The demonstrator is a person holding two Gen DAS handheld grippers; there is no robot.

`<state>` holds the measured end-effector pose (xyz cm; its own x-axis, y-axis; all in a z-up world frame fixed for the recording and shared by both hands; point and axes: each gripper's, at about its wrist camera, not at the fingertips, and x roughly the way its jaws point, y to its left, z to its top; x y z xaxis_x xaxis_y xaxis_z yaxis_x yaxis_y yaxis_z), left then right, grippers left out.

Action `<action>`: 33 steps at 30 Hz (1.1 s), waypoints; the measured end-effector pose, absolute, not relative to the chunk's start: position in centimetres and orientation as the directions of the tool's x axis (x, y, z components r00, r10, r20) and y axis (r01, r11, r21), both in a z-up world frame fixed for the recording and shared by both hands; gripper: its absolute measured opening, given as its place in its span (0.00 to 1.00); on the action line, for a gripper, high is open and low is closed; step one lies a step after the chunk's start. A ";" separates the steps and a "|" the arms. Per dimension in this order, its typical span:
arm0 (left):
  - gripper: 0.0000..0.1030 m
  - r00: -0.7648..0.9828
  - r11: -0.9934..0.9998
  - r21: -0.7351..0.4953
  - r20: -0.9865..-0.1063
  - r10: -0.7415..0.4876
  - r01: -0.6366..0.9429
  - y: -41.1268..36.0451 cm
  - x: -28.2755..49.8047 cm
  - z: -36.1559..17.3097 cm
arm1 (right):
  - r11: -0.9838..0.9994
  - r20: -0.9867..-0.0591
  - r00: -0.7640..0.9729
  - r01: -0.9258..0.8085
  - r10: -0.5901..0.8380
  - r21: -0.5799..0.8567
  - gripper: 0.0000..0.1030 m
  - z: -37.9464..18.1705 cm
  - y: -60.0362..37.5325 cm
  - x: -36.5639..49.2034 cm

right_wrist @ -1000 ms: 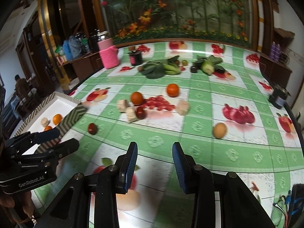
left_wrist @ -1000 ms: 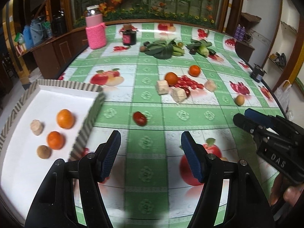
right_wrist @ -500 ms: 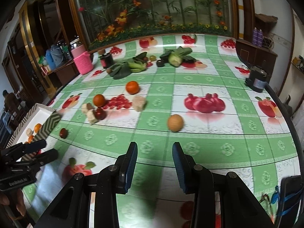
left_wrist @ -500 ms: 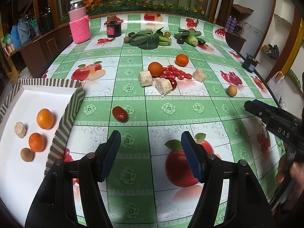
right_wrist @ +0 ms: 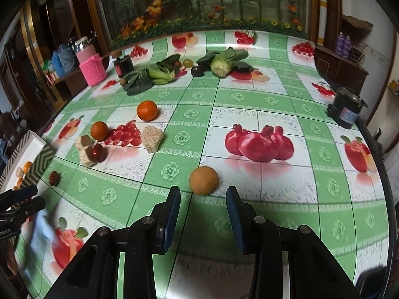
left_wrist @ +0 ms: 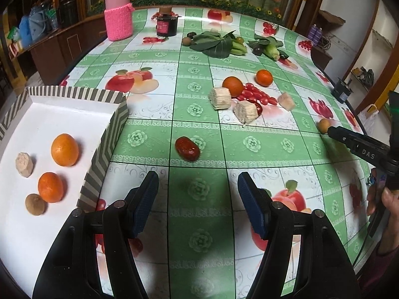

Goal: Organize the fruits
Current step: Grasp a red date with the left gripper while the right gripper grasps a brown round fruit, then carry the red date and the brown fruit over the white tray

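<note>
Two fruits sit near my tools: a brown fruit [right_wrist: 203,181] just ahead of my right gripper [right_wrist: 203,214], fingers spread and empty, and a red date [left_wrist: 187,148] ahead of my left gripper [left_wrist: 198,203], also spread. I judge this the approach; next I straddle one, close, and carry it to the tray [left_wrist: 109,134].

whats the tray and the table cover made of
Tray: looks like cardboard or stiff paper, matte white inside with printed chevron walls and thin folded edges. Table cover: probably glossy plastic or oilcloth, since its printed fruit pattern shows sheen and faint reflections.
</note>
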<state>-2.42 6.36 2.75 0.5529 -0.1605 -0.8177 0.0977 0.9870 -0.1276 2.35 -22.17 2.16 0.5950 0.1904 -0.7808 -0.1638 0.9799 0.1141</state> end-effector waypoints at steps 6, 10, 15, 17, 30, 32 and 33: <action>0.64 0.549 0.990 -0.122 -0.824 -0.143 0.074 6.2 -1.1 2.3 | 0.970 -0.787 0.569 -0.166 0.239 0.175 0.36 1.1 -22.8 4.0; 0.65 0.557 0.992 -0.107 -0.820 -0.130 0.074 5.6 -0.4 2.1 | 0.963 -0.771 0.578 -0.184 0.268 0.196 0.36 0.9 -22.8 4.2; 0.64 0.570 0.991 -0.099 -0.811 -0.130 0.085 5.1 0.4 1.7 | 0.964 -0.765 0.587 -0.187 0.265 0.190 0.28 0.9 -22.8 4.4; 0.45 0.566 0.990 -0.110 -0.812 -0.143 0.093 5.1 0.6 1.4 | 0.963 -0.763 0.587 -0.191 0.269 0.192 0.27 0.8 -22.9 4.3; 0.17 0.580 0.988 -0.111 -0.800 -0.154 0.110 5.6 -0.4 1.8 | 0.940 -0.734 0.594 -0.280 0.330 0.196 0.26 2.4 -19.5 1.4; 0.17 0.587 0.987 -0.117 -0.794 -0.162 0.114 5.7 -0.8 2.3 | 0.936 -0.726 0.600 -0.297 0.335 0.187 0.26 2.8 -18.4 0.7; 0.18 0.591 0.986 -0.117 -0.790 -0.163 0.116 5.7 -1.1 2.5 | 0.935 -0.723 0.602 -0.304 0.337 0.183 0.26 3.0 -17.8 0.3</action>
<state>-1.05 5.68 2.49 0.5906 -0.1633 -0.7903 0.1157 0.9863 -0.1174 0.32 -17.84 3.01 0.6023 0.3373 -0.7235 -0.3042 0.9349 0.1826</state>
